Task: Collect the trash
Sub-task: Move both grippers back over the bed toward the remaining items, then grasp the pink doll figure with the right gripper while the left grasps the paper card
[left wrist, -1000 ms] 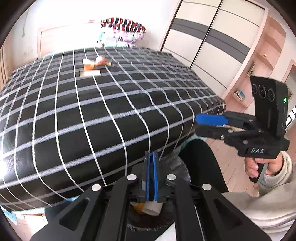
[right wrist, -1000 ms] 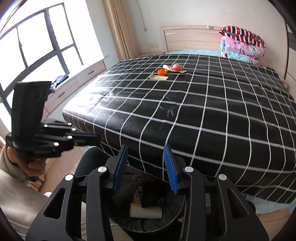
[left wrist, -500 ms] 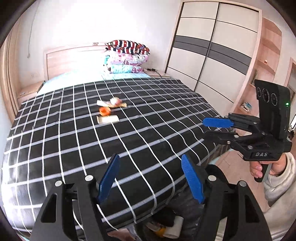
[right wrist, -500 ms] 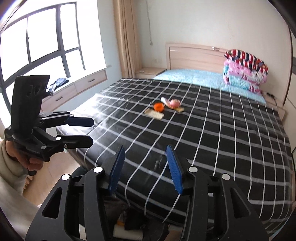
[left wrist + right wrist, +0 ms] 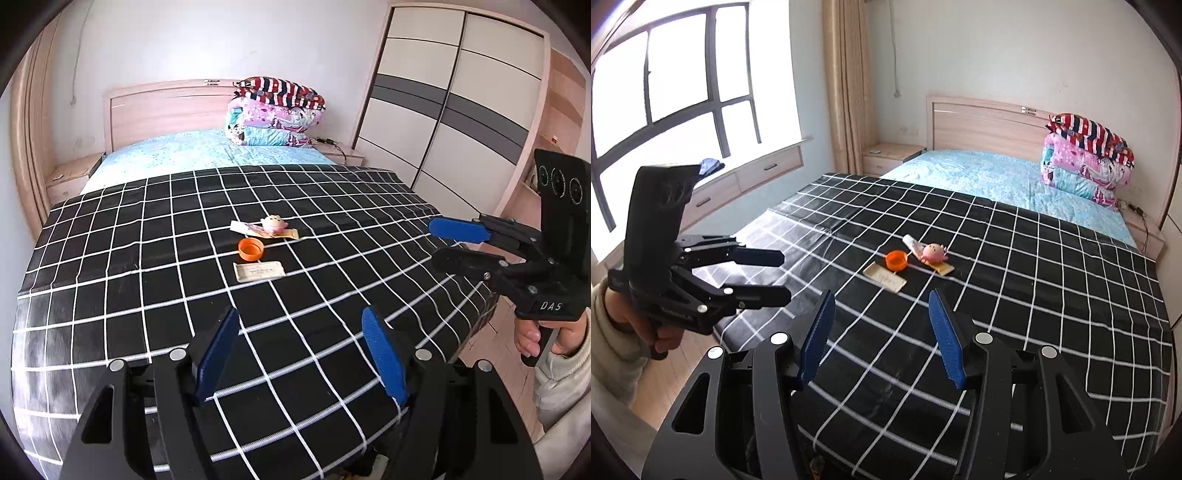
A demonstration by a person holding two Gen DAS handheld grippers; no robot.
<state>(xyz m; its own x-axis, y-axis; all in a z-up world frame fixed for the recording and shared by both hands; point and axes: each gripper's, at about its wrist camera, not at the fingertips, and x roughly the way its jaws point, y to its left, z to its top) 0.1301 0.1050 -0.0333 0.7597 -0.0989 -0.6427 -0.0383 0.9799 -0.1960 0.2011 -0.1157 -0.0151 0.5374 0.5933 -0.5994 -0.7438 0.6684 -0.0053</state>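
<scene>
Trash lies in the middle of the black checked bed cover (image 5: 147, 295): an orange cap (image 5: 250, 249), a flat cream wrapper (image 5: 259, 271), a small pink toy figure (image 5: 273, 223) on a long printed wrapper (image 5: 243, 228). The same items show in the right wrist view: cap (image 5: 896, 260), cream wrapper (image 5: 885, 277), pink figure (image 5: 933, 253). My left gripper (image 5: 301, 354) is open and empty above the bed's near edge. My right gripper (image 5: 882, 338) is open and empty; it also shows in the left wrist view (image 5: 454, 243). The left gripper shows in the right wrist view (image 5: 775, 275).
Folded quilts (image 5: 275, 112) are stacked at the headboard on a light blue sheet (image 5: 192, 151). A wardrobe (image 5: 454, 110) stands at the right, a window (image 5: 665, 81) and a drawer bench at the left. Nightstands flank the bed. Wood floor (image 5: 495, 354) lies at the bed's foot.
Both grippers rose from the trash bin at the bed's foot and tilted up toward the bed. The left gripper went from shut to open. The bin has dropped out of view.
</scene>
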